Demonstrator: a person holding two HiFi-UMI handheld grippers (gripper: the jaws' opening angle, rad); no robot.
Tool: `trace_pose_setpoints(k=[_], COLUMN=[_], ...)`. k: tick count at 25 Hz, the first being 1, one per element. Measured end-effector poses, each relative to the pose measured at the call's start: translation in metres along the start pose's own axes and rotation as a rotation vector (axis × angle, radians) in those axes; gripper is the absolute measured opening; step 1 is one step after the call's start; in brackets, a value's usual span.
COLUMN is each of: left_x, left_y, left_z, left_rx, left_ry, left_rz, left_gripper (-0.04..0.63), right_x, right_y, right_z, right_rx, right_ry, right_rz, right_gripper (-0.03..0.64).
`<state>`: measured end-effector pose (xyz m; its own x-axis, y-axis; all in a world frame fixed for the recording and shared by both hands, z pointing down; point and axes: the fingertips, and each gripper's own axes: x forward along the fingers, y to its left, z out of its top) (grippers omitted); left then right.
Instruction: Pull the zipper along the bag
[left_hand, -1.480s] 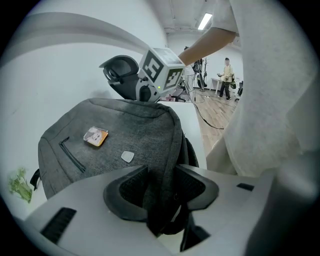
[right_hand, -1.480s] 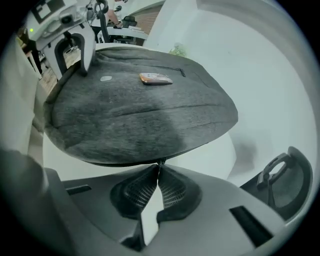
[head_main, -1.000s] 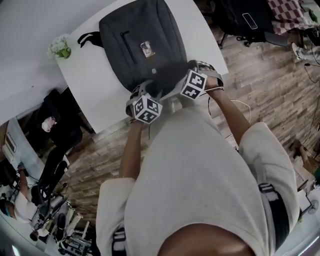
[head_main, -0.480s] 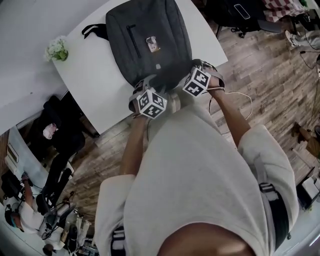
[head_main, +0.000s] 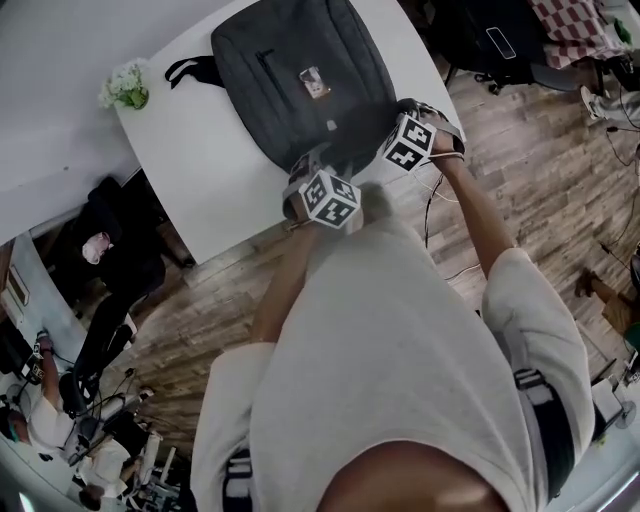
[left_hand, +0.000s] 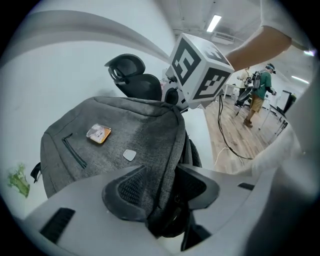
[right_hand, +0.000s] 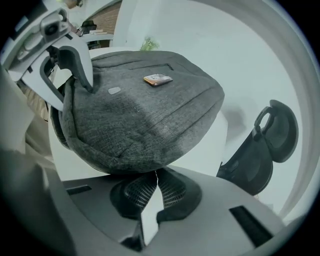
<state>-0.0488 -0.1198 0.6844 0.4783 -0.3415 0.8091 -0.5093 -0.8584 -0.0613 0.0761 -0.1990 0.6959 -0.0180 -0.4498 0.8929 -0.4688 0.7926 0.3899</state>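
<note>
Now gripping grey bag (head_main: 300, 70) two-handed.
Clamping its edge in left gripper (left_hand: 162, 186), pinching zipper tab (right_hand: 156, 173) in right gripper (right_hand: 156, 184).

Both grippers now sit farther right and a little higher in the head view than one second ago. The right gripper (right_hand: 156, 187), closed on the thin zipper pull (right_hand: 156, 174), has gone along the near edge of the bag (head_main: 300, 70) toward the right corner of the worktop (head_main: 200, 170). The left gripper (left_hand: 160, 195), clamped on the bag's edge, has followed. The person's left forearm (head_main: 285, 290) is now more stretched out.
</note>
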Motion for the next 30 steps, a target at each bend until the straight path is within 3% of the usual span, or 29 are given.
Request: trace_pose_setpoints(k=[6, 9, 11, 13, 16, 19, 20, 25, 30], left_x=[0.026, 0.026, 0.016, 0.001, -0.008, 0.006, 0.012, 0.019, 0.02], left_y=[0.004, 0.0, -0.009, -0.013, -0.009, -0.003, -0.002, 0.003, 0.005], left_z=[0.047, 0.064, 0.067, 0.058, 0.019, -0.009, -0.01, 0.0, -0.001], left_rx=[-0.08, -0.051, 0.049, 0.204, 0.437, 0.613, 0.634, 0.524, 0.469], left_ry=[-0.026, -0.057, -0.077, -0.07, 0.022, 0.088, 0.098, 0.097, 0.099], left_rz=[-0.024, -0.093, -0.124, -0.126, -0.142, -0.117, -0.096, -0.095, -0.106], left_gripper=[0.184, 0.203, 0.253, 0.281, 0.308, 0.305, 0.268, 0.245, 0.238], right_x=[0.024, 0.03, 0.03, 0.032, 0.033, 0.034, 0.034, 0.034, 0.025], right_y=[-0.064, -0.083, -0.086, -0.084, -0.084, -0.082, -0.081, -0.078, -0.059], right_z=[0.001, 0.004, 0.004, 0.003, 0.002, -0.001, -0.003, -0.011, -0.019], right_rx=[-0.119, -0.139, -0.133, -0.128, -0.109, -0.107, -0.105, -0.039, 0.011], right_ry=[-0.019, -0.028, -0.033, -0.04, -0.051, -0.048, -0.045, -0.034, -0.024], right_rz=[-0.006, -0.009, 0.004, 0.013, 0.02, 0.025, 0.025, 0.017, 0.023], right_gripper=[0.018, 0.018, 0.018, 0.018, 0.018, 0.018, 0.018, 0.018, 0.018])
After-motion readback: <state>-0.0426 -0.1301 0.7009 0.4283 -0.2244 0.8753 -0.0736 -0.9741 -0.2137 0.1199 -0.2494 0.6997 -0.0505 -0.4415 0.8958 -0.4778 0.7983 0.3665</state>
